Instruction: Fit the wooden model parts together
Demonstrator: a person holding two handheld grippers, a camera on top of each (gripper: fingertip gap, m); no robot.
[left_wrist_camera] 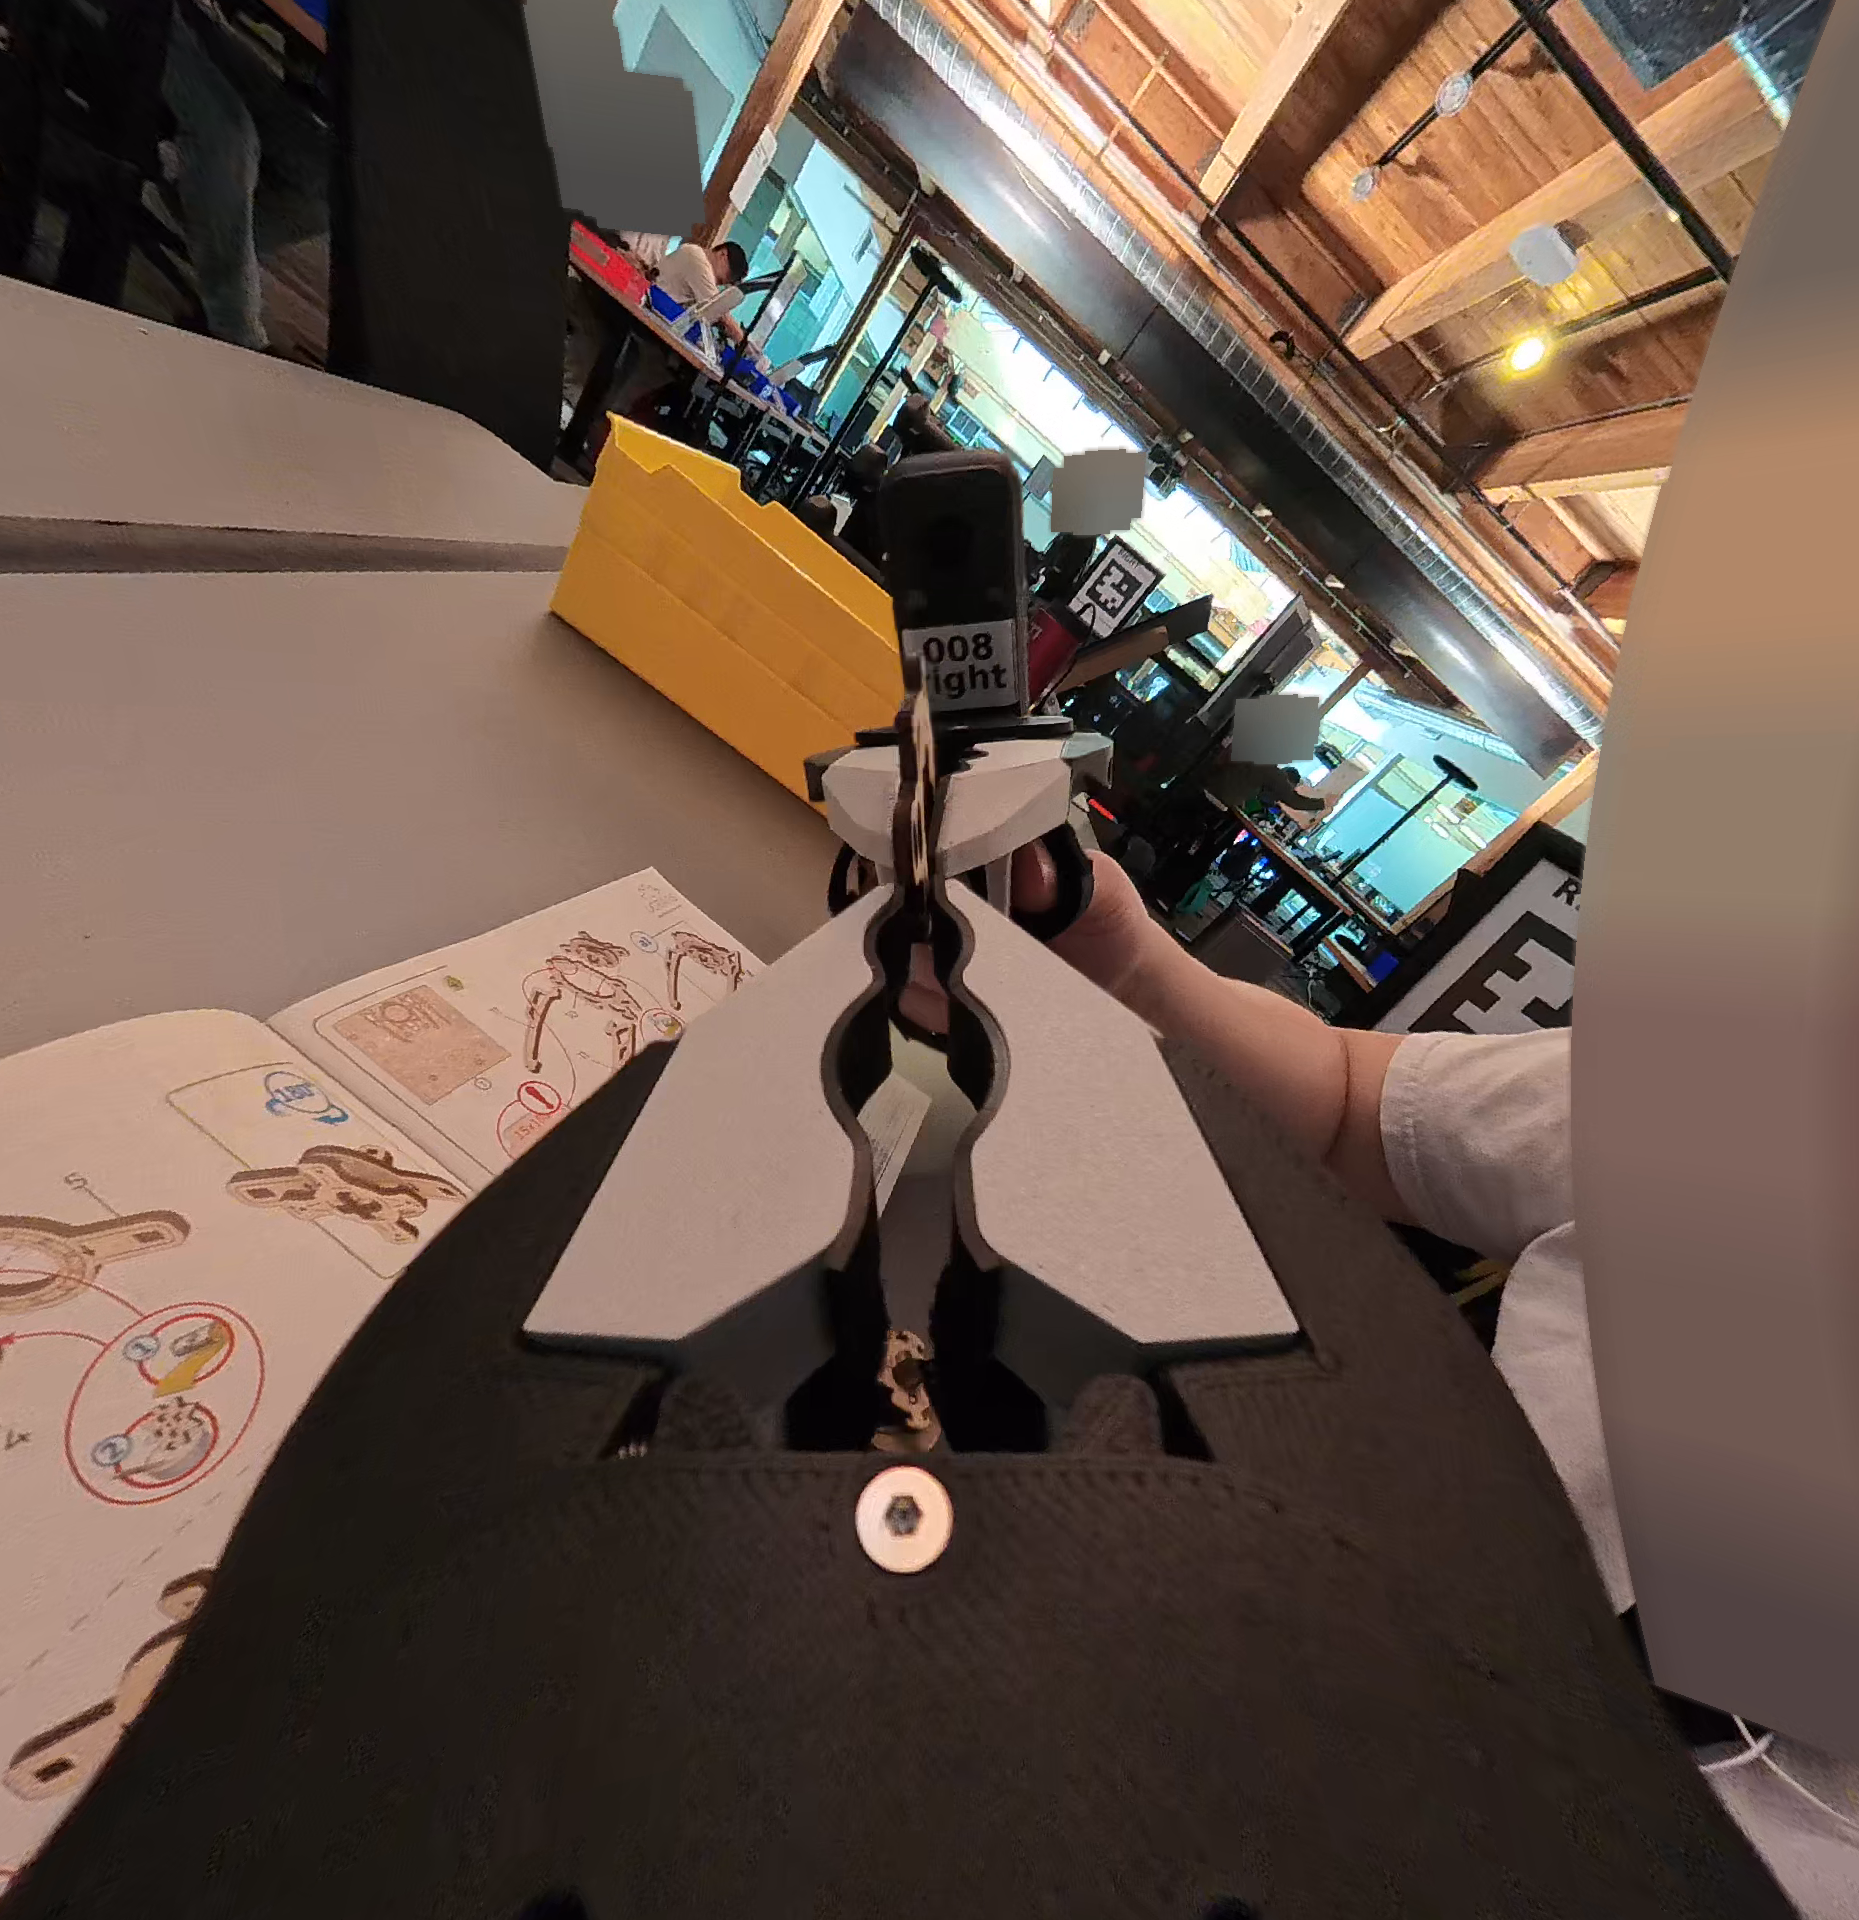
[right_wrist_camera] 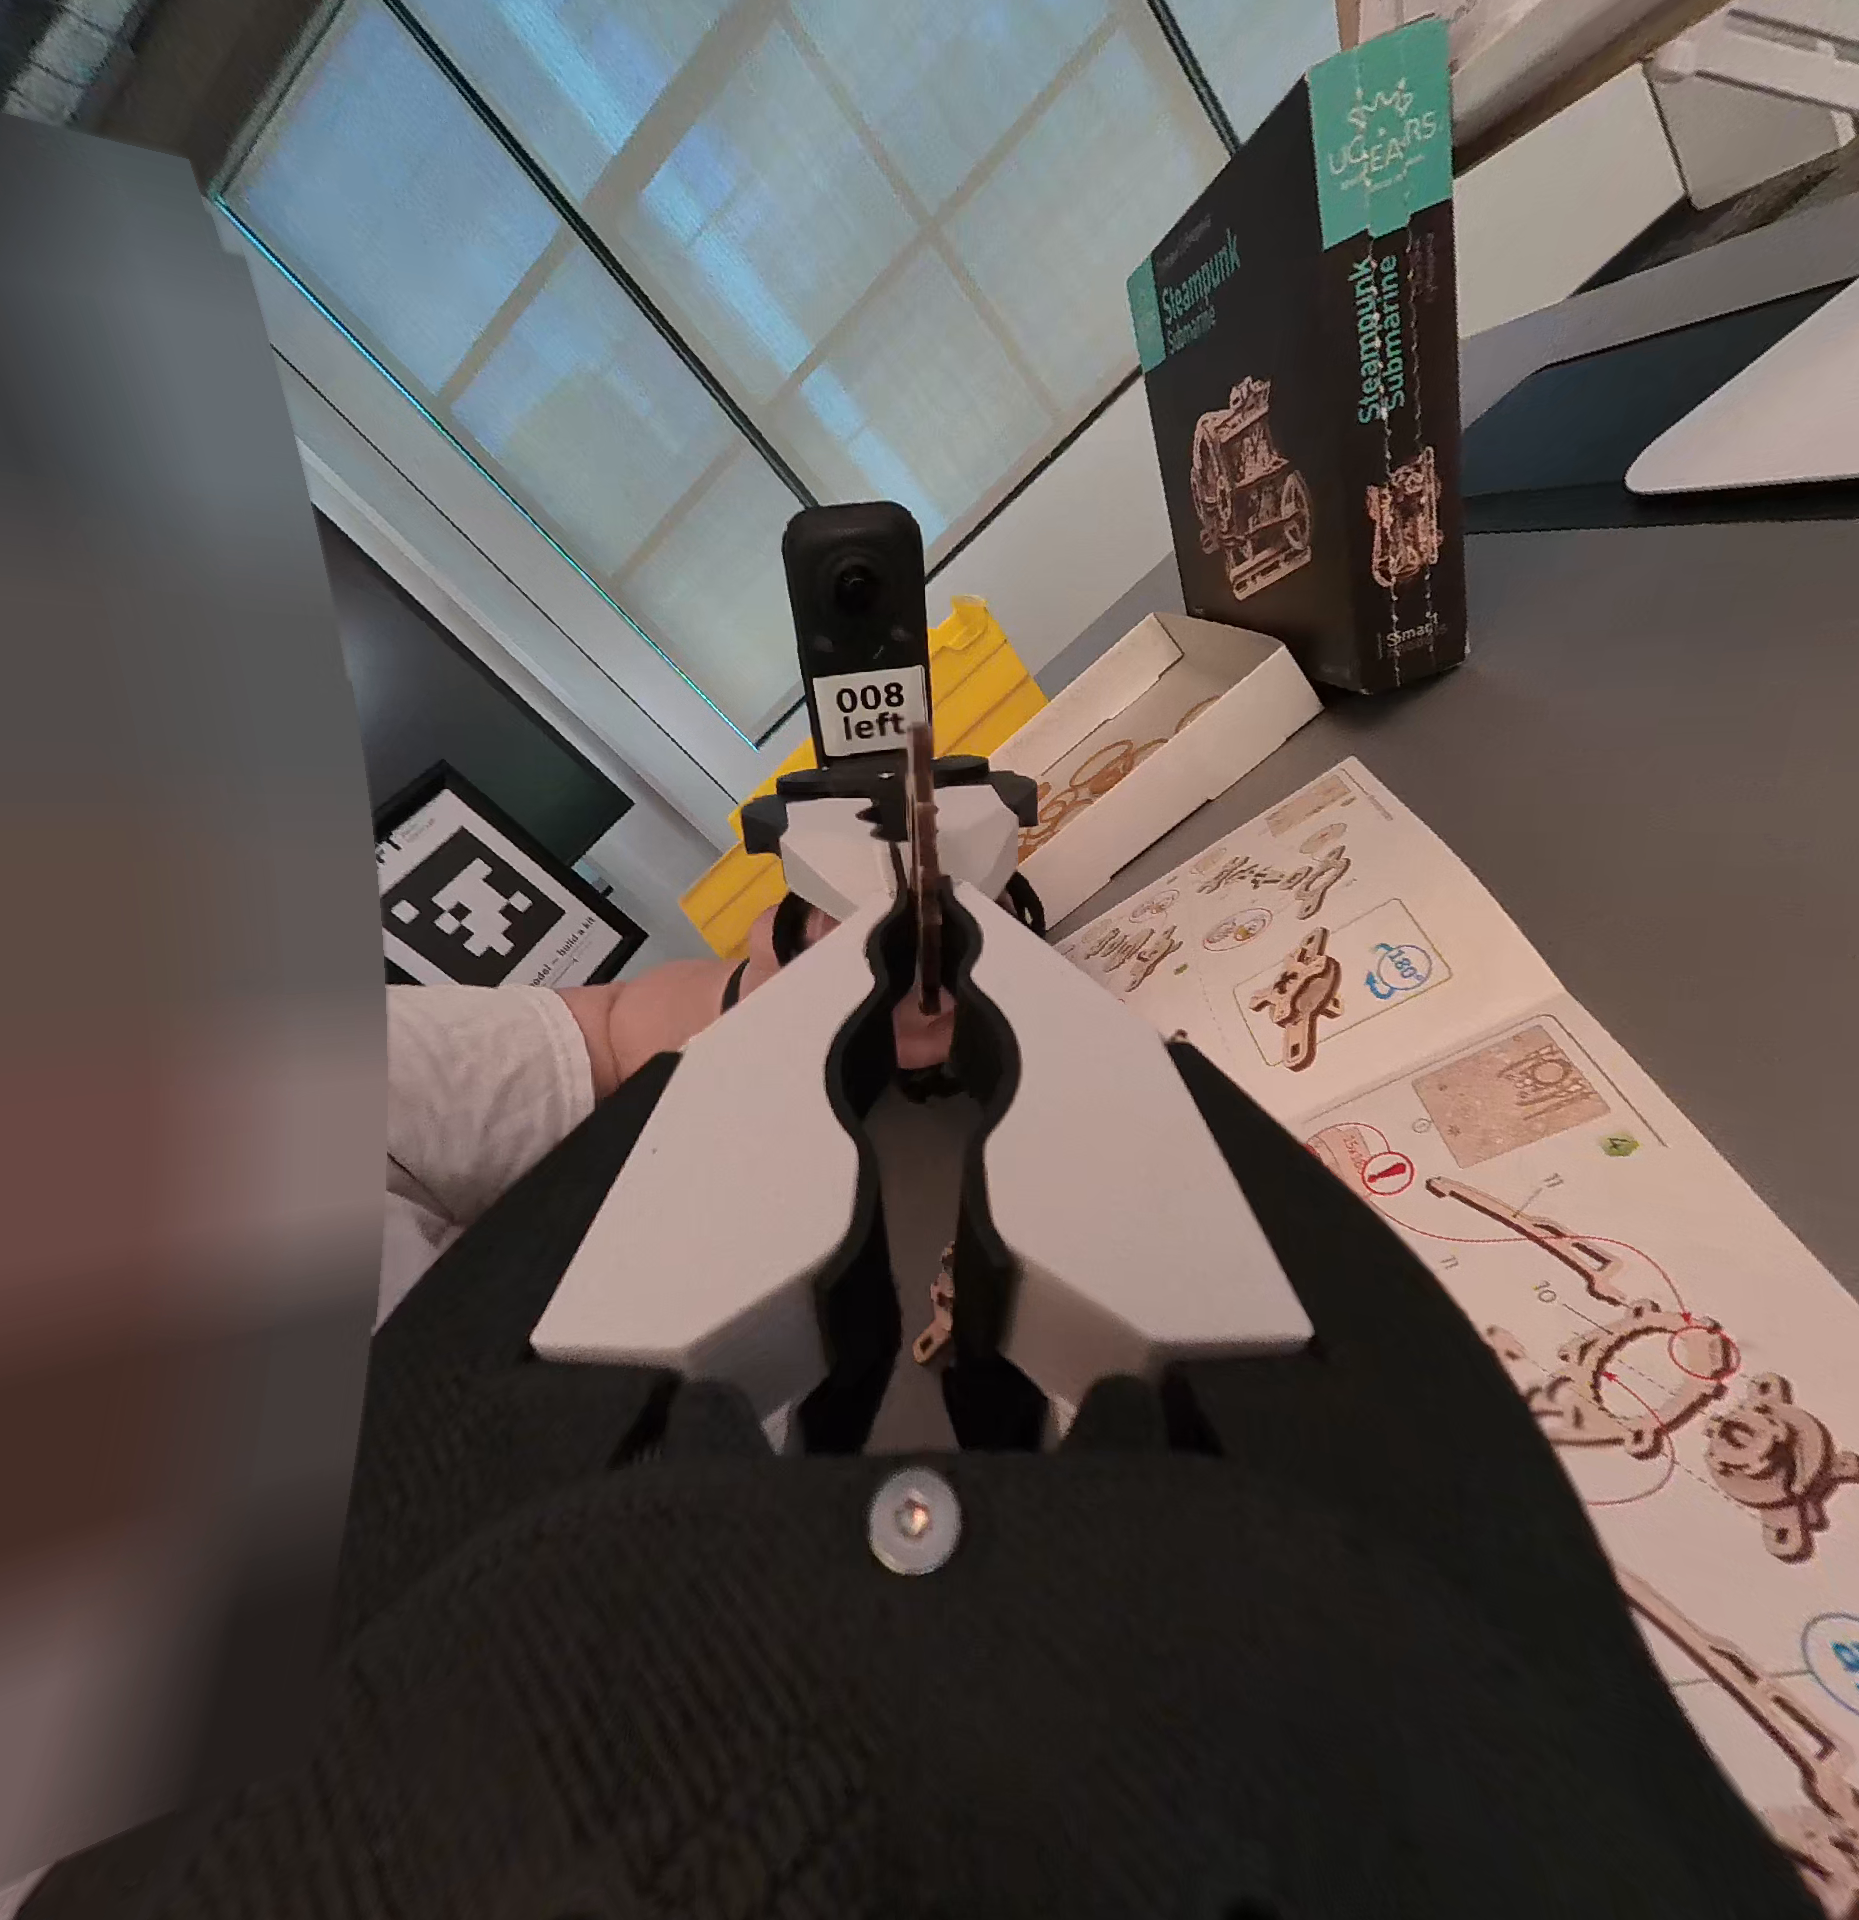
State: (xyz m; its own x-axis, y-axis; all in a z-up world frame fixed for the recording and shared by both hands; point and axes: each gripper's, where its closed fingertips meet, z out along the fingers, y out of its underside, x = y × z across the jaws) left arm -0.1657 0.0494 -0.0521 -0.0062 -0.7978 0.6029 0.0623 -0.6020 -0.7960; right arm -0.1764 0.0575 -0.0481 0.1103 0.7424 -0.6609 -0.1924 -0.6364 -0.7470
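The two grippers meet tip to tip above the table. In the left wrist view, my left gripper (left_wrist_camera: 917, 906) is shut on a thin flat wooden part (left_wrist_camera: 917, 821), seen edge-on and sticking out past the tips. The right gripper (left_wrist_camera: 956, 816) faces it, right behind the part. In the right wrist view, my right gripper (right_wrist_camera: 920, 906) is shut on a thin wooden part (right_wrist_camera: 923, 831), also edge-on, with the left gripper (right_wrist_camera: 889, 847) just beyond it. I cannot tell whether this is one part or two joined. A small wooden piece (right_wrist_camera: 940, 1311) shows deep between the right fingers.
An open instruction booklet (right_wrist_camera: 1424, 1039) lies on the grey table (left_wrist_camera: 281, 727). A yellow bin (left_wrist_camera: 717, 592), a white tray (right_wrist_camera: 1195, 727) of wooden rings and the upright dark kit box (right_wrist_camera: 1309, 395) stand behind. A person's hand (left_wrist_camera: 1133, 935) holds the right gripper. Both grippers' tips are close together, under 4 cm apart.
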